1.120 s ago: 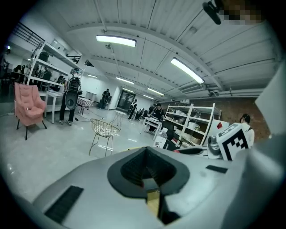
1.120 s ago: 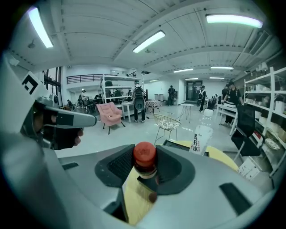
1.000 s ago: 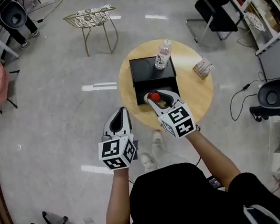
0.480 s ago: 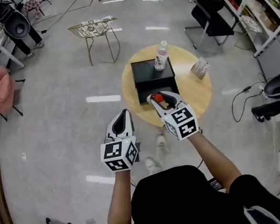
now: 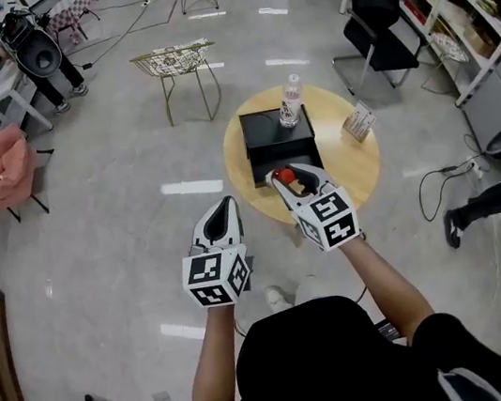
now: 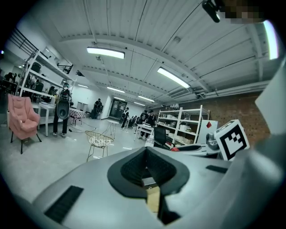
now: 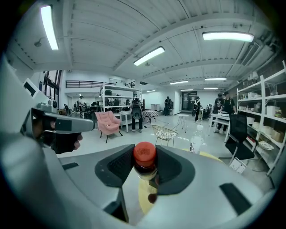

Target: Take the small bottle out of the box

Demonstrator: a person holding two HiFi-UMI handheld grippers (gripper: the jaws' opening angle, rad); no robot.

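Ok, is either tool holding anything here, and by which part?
The right tool holds the small red-capped bottle by its neck, just under the cap, one jaw on either side. The left tool holds nothing; its jaws are together.

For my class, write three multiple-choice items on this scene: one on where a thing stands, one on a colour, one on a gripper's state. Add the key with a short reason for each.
1. Where does the clear bottle stand?
A on the floor; B on the black box; C on a chair.

2. What colour is the cap of the small bottle?
A red; B blue; C green.

3. How is the left gripper?
A shut on the small bottle; B wide open; C shut with nothing in it.

Key:
1 B, its base sits on the box's top, on the round table.
2 A, the right gripper view shows a red cap.
3 C, its jaws meet on nothing, while the right gripper grips the small bottle.
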